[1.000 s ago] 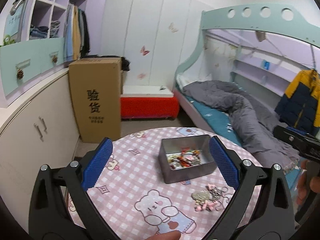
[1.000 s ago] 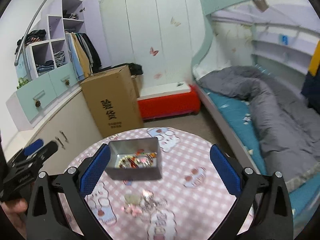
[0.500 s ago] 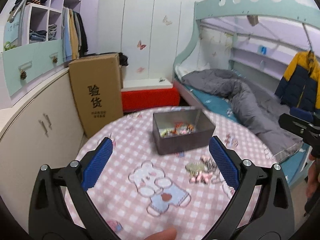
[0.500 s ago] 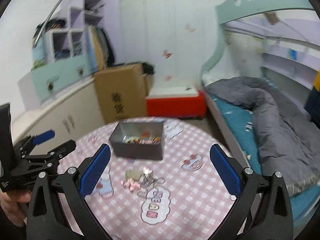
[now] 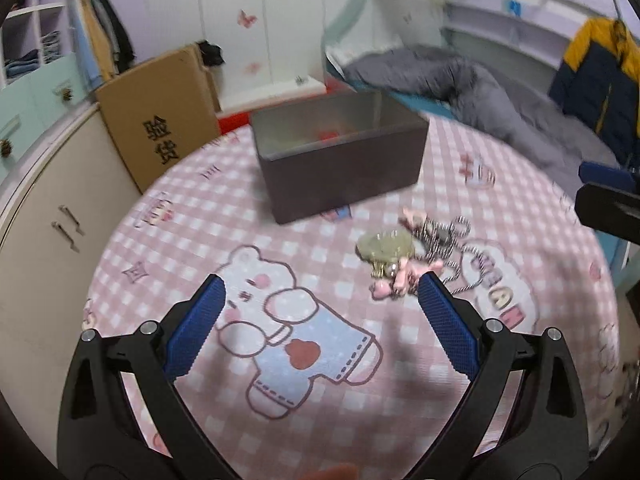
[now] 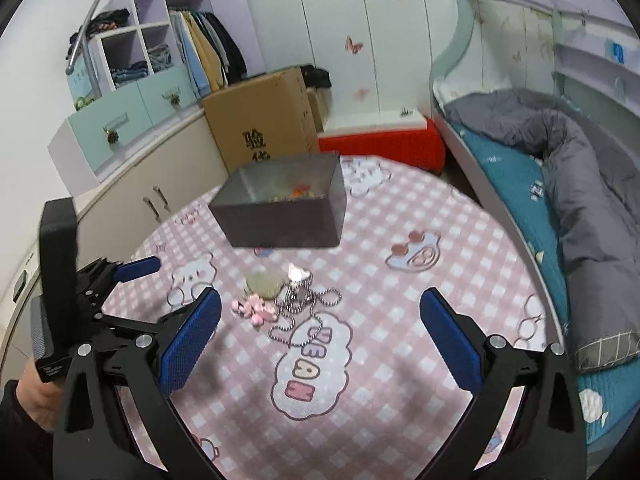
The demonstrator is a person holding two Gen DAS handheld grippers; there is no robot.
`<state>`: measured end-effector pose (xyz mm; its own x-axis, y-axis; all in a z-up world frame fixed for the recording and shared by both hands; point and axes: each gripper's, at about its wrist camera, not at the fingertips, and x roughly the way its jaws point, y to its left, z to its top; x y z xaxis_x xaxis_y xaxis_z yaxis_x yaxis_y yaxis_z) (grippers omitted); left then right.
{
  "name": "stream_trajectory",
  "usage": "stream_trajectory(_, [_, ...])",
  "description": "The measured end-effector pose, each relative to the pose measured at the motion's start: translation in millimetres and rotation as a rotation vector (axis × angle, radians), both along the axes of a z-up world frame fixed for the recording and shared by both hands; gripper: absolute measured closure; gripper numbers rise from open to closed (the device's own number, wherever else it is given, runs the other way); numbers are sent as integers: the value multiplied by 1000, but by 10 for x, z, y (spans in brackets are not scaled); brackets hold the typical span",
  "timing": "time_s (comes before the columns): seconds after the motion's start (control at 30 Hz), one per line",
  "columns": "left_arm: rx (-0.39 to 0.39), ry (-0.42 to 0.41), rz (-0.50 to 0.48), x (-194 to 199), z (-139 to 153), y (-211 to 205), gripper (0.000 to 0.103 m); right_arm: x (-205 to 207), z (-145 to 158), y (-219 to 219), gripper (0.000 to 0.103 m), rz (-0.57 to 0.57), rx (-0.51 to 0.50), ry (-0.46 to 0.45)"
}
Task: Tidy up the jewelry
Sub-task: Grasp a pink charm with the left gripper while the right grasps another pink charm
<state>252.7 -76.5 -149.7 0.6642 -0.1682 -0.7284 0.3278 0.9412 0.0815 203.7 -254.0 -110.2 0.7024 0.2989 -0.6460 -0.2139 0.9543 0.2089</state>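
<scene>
Table (image 6: pixel 400 240), round, under pink checked cloth with cartoon bears and clouds. Landmark for all below: grey metal box (image 6: pixel 280 216), open-topped, toward far side of table; small bright pieces inside, blurred, kinds not readable.

Bed with grey quilt (image 6: pixel 580 184) well right of box, off the table. Cardboard carton (image 6: pixel 264 120) just behind box, on the floor against cream cabinets. Red bench (image 6: pixel 380 142) behind box, to its right.

Left gripper (image 5: pixel 320 320) low over cloth, well in front of box; jaws spread wide, nothing between them. Right blue pad (image 5: pixel 444 320) just beside the jewelry pile, contact not clear.

Right gripper (image 6: pixel 320 328) in front of box, jaws spread wide and empty, above cloud print.

Jewelry pile (image 6: pixel 280 296) on cloth near box's front side, apart from it: pale green round piece (image 6: pixel 264 284), pink charm cluster (image 6: pixel 254 308), silver ball chain (image 6: pixel 308 308) looping away from box. Motion blur in left wrist view; finer detail unclear.
</scene>
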Motion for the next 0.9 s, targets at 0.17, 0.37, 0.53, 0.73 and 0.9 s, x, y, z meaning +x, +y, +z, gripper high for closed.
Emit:
stream_trajectory(0.17, [7, 31, -56, 100, -136, -104, 8, 87, -89, 16, 7, 5, -16, 34])
stream_trajectory(0.37, [-89, 115, -102, 242, -282, -89, 42, 126, -150, -4, 7, 0, -29, 58])
stream_trajectory(0.53, [-88, 121, -148, 214, -287, -79, 75, 174, -206, 16, 7, 8, -36, 82])
stream_trajectory(0.73, [-125, 128, -156, 190, -286, 41, 79, 218, -263, 206, 7, 60, -46, 103])
stream_trajectory(0.9, [-122, 125, -158, 254, -283, 31, 78, 255, -292, 293, 7, 76, -37, 115])
